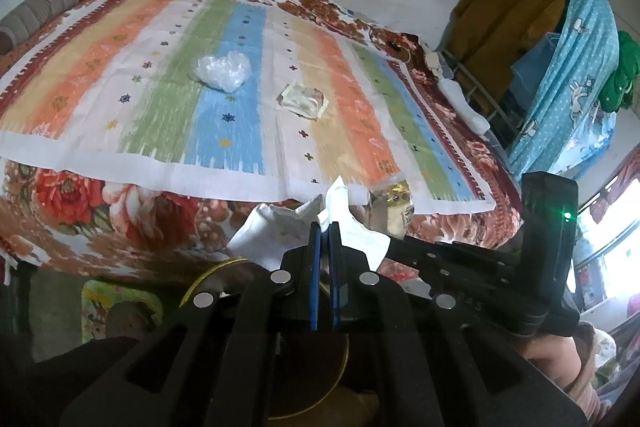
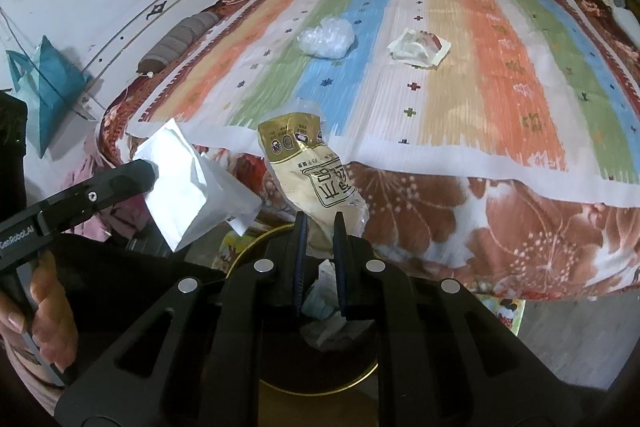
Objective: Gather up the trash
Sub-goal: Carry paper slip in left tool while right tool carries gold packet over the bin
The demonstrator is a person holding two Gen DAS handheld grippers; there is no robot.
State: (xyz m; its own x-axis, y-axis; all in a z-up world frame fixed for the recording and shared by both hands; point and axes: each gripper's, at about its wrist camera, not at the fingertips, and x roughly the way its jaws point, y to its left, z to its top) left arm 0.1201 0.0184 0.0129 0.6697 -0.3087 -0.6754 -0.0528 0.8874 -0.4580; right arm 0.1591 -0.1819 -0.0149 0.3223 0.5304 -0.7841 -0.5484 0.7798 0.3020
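Observation:
My left gripper (image 1: 325, 225) is shut on a white tissue (image 1: 276, 231), held in front of the bed's edge; it also shows in the right wrist view (image 2: 192, 187). My right gripper (image 2: 320, 219) is shut on a gold and cream snack wrapper (image 2: 316, 171), held above a dark round bin with a gold rim (image 2: 360, 383) that holds some paper. The wrapper shows in the left wrist view (image 1: 394, 203). On the bed lie a crumpled clear plastic bag (image 2: 327, 39) (image 1: 222, 70) and a clear flat wrapper (image 2: 418, 49) (image 1: 304, 99).
A striped cloth (image 2: 440, 99) covers a floral blanket (image 2: 460, 223) on the bed. A rolled grey pillow (image 2: 180, 39) lies at the bed's far left. A blue bag (image 2: 44, 83) hangs on the wall. Blue curtain and clothes (image 1: 576, 67) stand to the right.

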